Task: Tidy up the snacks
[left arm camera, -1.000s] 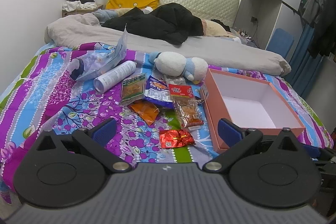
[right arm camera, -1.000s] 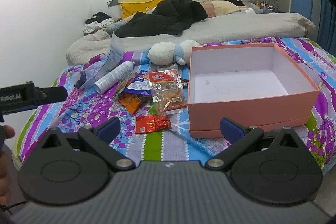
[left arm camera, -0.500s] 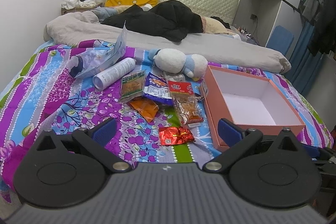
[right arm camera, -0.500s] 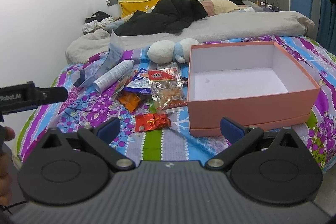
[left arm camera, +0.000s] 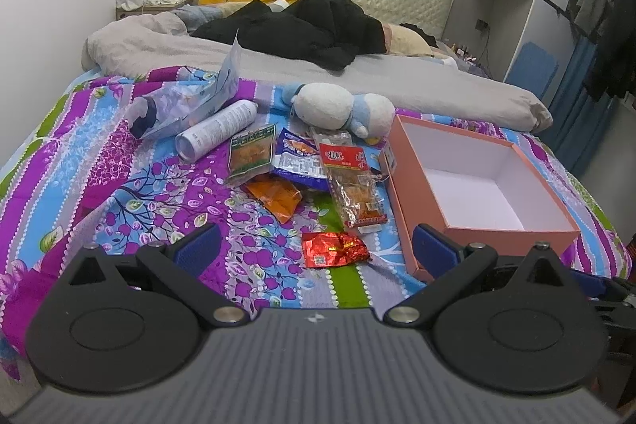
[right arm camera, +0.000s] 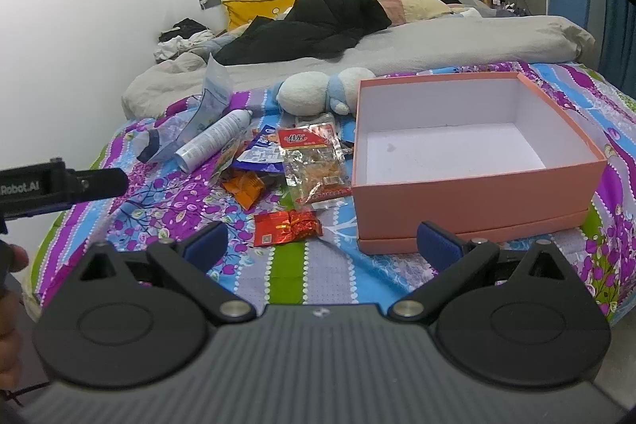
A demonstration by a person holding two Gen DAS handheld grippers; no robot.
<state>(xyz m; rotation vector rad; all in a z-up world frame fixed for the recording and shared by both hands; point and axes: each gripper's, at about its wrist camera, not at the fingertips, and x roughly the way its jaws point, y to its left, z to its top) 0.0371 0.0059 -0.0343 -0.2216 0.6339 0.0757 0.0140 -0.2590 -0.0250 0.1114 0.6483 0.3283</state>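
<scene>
with both the left tool [left arm camera: 314,249] and right tool [right arm camera: 322,239] held wide open and empty, the red packet [left arm camera: 334,249] on the bed, beside the empty box [left arm camera: 477,181], is best gripped at its crumpled middle.

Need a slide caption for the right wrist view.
Open right gripper faces snack packets beside an empty pink box.

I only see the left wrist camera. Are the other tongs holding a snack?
Observer: No. The right tongs are open, with nothing between them.
Operator: Is the pink box clean inside?
Observer: Nearly. The pink box has one small dark spot on its white floor.
Operator: Is anybody there?
Observer: A hand shows at the right wrist view's left edge.
</scene>
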